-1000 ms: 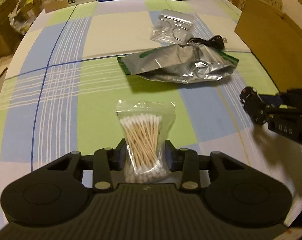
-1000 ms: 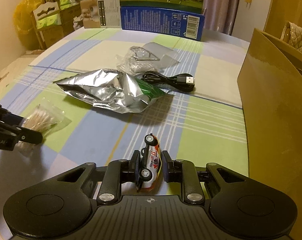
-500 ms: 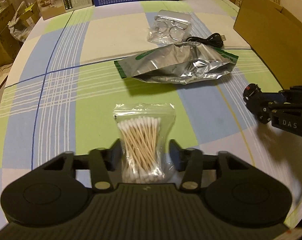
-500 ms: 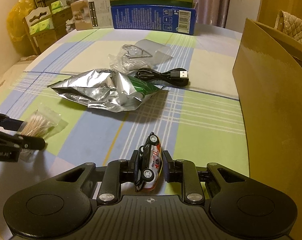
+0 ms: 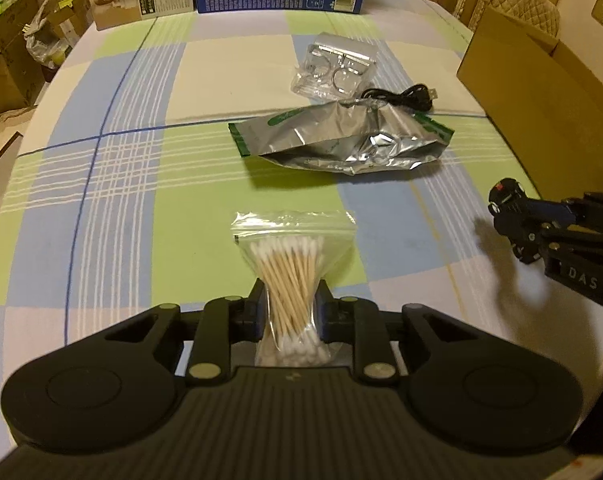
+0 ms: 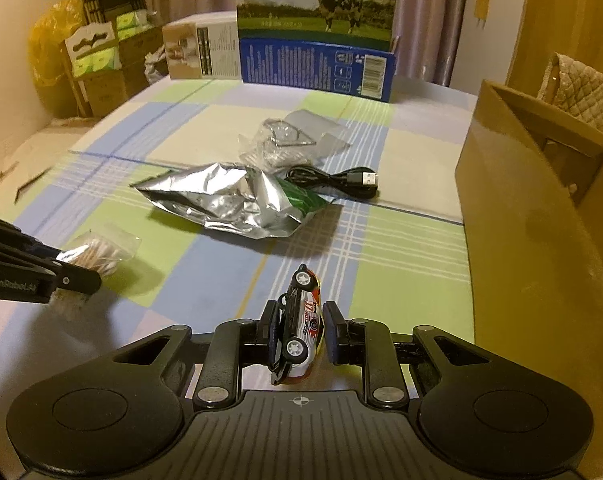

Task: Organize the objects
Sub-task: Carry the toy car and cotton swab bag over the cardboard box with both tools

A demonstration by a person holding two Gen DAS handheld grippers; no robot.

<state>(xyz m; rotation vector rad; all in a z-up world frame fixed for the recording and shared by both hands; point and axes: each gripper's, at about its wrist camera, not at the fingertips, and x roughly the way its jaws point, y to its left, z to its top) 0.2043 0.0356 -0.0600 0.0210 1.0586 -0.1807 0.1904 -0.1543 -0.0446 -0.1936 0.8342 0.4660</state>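
Nearest in the left wrist view, the left hand-held gripper point(image 5: 290, 312) has just been closing and now pinches the bag of cotton swabs point(image 5: 293, 280) around the waist of the bundle, the bag's zip end fanning out ahead over the checked tabletop point(image 5: 141, 200). In the right wrist view, the right hand-held gripper point(image 6: 299, 334) is clamped on the toy car point(image 6: 299, 328), which sits on its side between the pads with its nose pointing forward, raised off the cloth.

Both grips look secure, so the step in hand is probably carrying these two things to the open cardboard box point(image 6: 533, 200) at the right. The swab bag is slippery and soft; lift it straight and slowly so the sticks do not slide out of the pinch. The car is held across its narrow body, so avoid twisting it.

Farther out lie the crumpled foil pouch point(image 6: 237, 204), the black USB cable point(image 6: 337, 180) and a clear packet of metal rings point(image 6: 289, 140), all untouched. Keep the right hand's path clear of the box's near wall.
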